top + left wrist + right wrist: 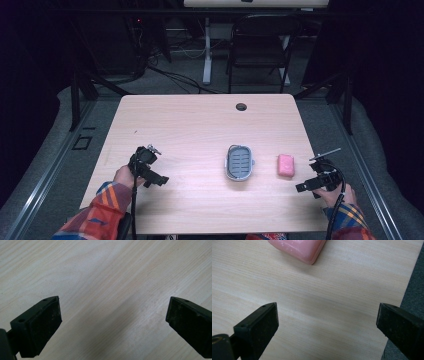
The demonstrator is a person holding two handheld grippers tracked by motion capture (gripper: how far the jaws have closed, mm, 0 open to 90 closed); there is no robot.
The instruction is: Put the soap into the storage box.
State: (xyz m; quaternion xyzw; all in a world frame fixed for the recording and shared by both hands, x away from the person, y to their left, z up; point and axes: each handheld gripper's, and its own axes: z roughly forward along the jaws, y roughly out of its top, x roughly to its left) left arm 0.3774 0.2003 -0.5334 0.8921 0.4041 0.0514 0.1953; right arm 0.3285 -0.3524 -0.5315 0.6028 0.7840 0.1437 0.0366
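Two grippers hover over the table (200,120) with jaws spread wide and empty — the left gripper (156,180) well apart from the grey dish (240,162), the right gripper (306,186) near the pink soap (286,165) just beside that dish.

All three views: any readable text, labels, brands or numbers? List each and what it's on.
None readable.
Pink soap bar: no stamp or lettering visible in the high view or the right gripper view.
Grey soap dish: slots only, no marking.
Table: plain wood grain.
Plaid sleeve: small dark mark, too blurred to read.
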